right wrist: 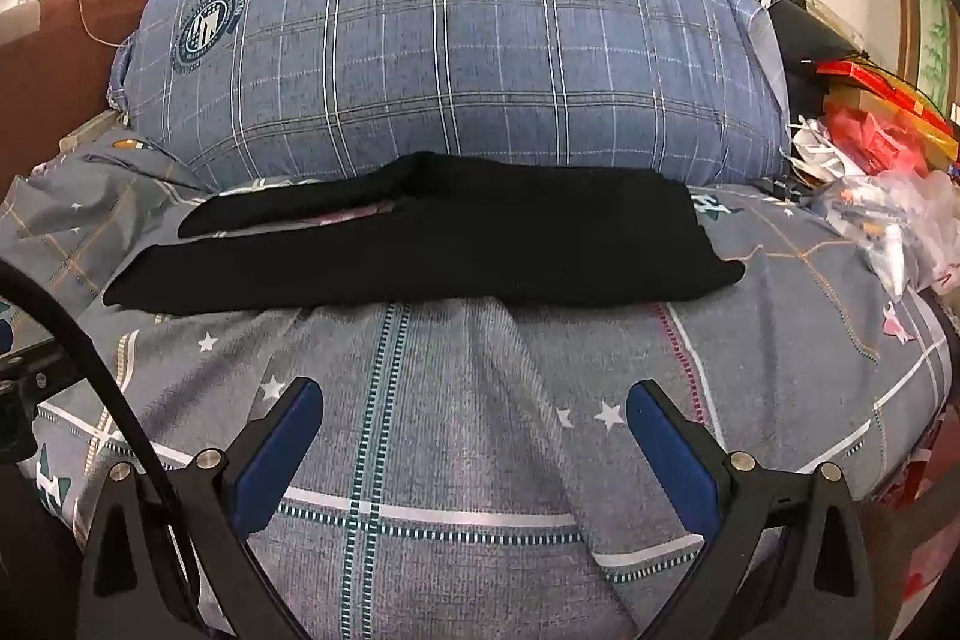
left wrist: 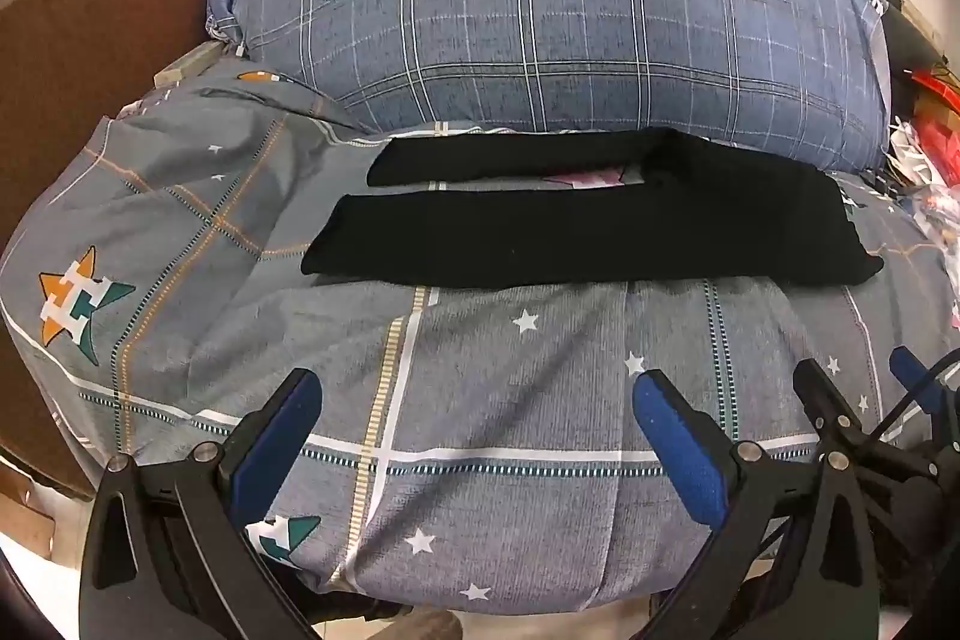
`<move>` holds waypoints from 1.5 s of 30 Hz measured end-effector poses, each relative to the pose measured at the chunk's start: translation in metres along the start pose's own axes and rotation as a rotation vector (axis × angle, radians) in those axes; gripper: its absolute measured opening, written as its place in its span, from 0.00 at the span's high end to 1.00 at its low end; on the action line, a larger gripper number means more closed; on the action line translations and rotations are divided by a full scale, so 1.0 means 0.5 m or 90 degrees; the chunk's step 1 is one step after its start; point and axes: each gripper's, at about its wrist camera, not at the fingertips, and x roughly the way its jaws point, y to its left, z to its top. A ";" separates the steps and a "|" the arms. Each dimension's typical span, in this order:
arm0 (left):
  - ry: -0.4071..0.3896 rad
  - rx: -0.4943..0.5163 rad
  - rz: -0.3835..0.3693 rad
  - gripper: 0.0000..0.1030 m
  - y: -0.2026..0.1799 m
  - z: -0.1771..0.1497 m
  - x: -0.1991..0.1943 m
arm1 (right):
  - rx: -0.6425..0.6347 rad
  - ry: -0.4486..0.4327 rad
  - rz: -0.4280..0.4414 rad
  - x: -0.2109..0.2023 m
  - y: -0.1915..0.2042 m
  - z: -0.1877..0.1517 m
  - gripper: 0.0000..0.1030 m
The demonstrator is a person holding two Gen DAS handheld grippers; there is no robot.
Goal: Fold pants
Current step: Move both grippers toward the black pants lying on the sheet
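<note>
**Both tools apart above bed; pants flat at mid-frame**

Nearest, lower edge of the left wrist view: left tool, blue pads spread wide, nothing between them, only grey bedcover beneath. Lower right corner of the same view: part of the right tool, black frame and one blue pad, with a cable across it.

Lower edge of the right wrist view: right tool, blue pads likewise spread wide and holding nothing. Lower left of this view: a black cable arcing across the frame.

Beneath both tools: bedcover, grey with white and teal grid lines, small white stars and orange-and-teal star emblems; creased in places.

Middle of each frame: black pants laid flat on the bedcover, lengthwise left to right. Two legs pointing toward frame left, separated by a narrow gap; waist end toward frame right. Well apart from both tools, untouched.

Directly behind the pants: large blue plaid pillow with round crests, filling the upper centre. Far leg of the pants lying against its lower edge.

Upper left: brown headboard. Right edge of the right wrist view: heap of clear plastic bags and red packaging.
</note>
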 end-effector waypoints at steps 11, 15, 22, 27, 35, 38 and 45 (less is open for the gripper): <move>0.015 -0.004 -0.001 0.00 -0.003 -0.001 0.012 | -0.002 0.017 0.002 0.008 -0.001 -0.001 0.00; 0.030 -0.009 -0.004 0.00 0.002 -0.008 0.030 | -0.002 0.027 0.002 0.014 0.000 -0.003 0.00; 0.100 -0.037 -0.015 0.00 0.020 -0.036 0.100 | -0.007 0.052 0.003 0.037 0.005 -0.014 0.00; 0.133 -0.061 -0.012 0.00 0.033 -0.052 0.142 | 0.000 0.063 0.005 0.054 0.002 -0.020 0.00; 0.151 -0.059 0.005 0.00 0.040 -0.068 0.179 | -0.002 0.066 0.007 0.079 0.007 -0.020 0.00; 0.153 -0.059 0.002 0.00 0.041 -0.070 0.191 | -0.007 0.069 0.007 0.092 0.011 -0.014 0.00; 0.138 -0.061 -0.014 0.00 0.051 -0.069 0.195 | -0.018 0.109 0.014 0.132 0.023 -0.026 0.00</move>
